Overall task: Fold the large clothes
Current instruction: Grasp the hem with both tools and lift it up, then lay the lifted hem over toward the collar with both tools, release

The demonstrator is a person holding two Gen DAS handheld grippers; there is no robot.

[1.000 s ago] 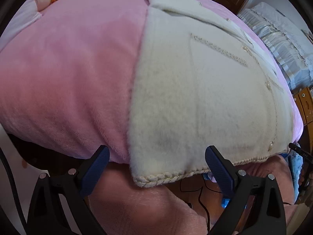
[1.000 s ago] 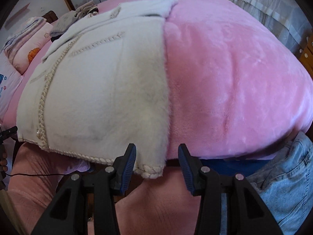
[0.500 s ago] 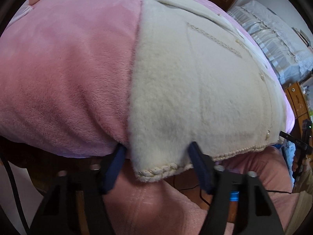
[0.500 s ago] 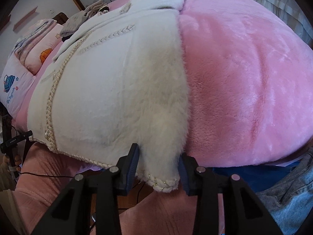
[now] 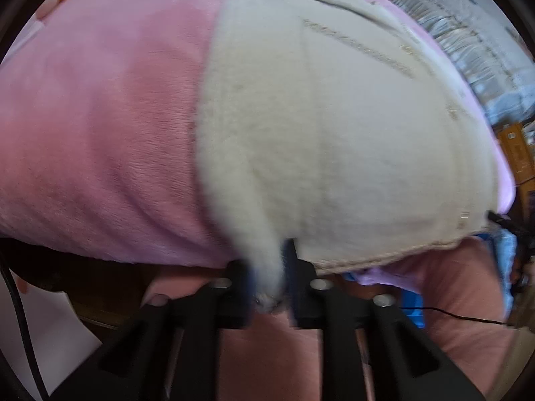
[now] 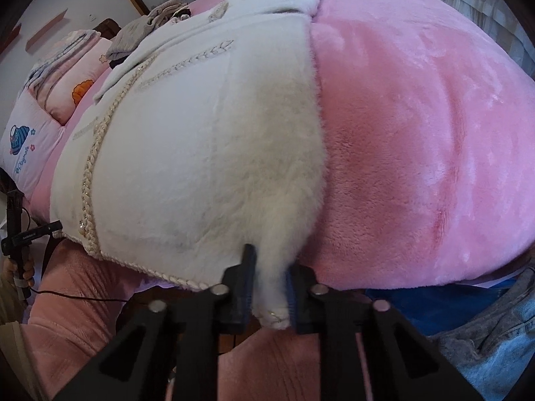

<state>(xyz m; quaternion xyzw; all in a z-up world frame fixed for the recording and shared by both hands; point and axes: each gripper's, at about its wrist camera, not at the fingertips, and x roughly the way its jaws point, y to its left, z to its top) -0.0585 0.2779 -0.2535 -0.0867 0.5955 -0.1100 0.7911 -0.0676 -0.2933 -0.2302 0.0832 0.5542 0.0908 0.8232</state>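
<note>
Down at the near edge of the pink blanket [image 6: 418,117], both tongs have just bitten. A second ago the left gripper [image 5: 267,287] stood wide around the hem; now it is clamped tight on the near left corner of the cream fleece coat [image 5: 334,133]. The right gripper [image 6: 271,297], half open before, is closing, its pads squeezing the other near corner, braided trim poking out below. The coat lies flat, spread up the bed, collar at the far end. With both hem corners pinched, the likely next move is lifting them towards the collar for the first fold.
</note>
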